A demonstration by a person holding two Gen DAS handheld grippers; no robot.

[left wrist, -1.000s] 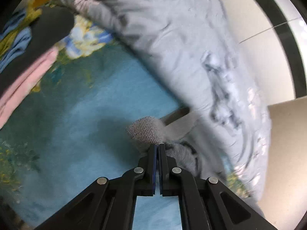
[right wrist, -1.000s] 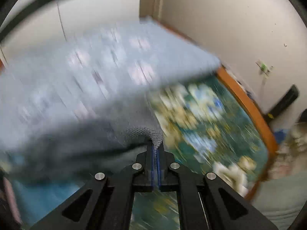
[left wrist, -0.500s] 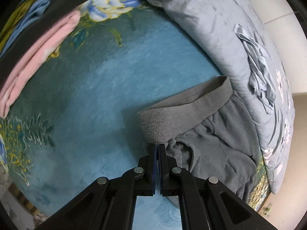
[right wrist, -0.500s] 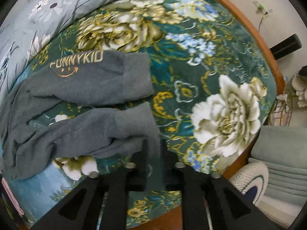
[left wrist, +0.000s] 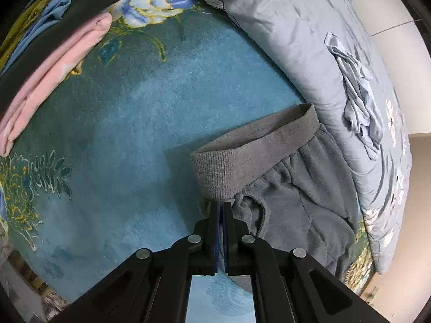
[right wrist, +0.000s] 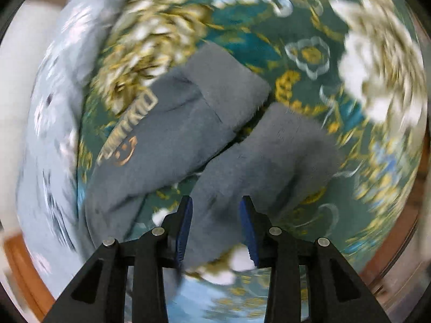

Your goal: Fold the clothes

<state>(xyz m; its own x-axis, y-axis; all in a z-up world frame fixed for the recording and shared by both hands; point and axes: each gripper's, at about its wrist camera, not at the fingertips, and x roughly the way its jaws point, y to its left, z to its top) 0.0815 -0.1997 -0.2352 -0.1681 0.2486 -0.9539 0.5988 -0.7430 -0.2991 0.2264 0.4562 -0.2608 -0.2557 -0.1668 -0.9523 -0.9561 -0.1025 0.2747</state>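
Grey fleece trousers [left wrist: 301, 193] lie on a teal flowered bedspread [left wrist: 140, 123]. In the left wrist view my left gripper [left wrist: 221, 203] is shut on the near end of the ribbed waistband [left wrist: 242, 156], which stands up a little off the bed. In the right wrist view, blurred by motion, the two trouser legs [right wrist: 188, 123] lie spread with an orange print on the left one. My right gripper [right wrist: 216, 210] is open, its blue pads on either side of the right leg [right wrist: 266, 161], above the cloth.
A grey-blue flowered quilt [left wrist: 309, 35] is bunched along the far side, right against the trousers. Folded pink [left wrist: 51, 72], black and blue clothes are stacked at the left. The bed's wooden edge [right wrist: 16, 258] shows at the lower left in the right wrist view.
The trousers came down from the air onto the bed. My right gripper let go of the leg cuff, opened, and swung over the legs. The left gripper kept its hold on the waistband.
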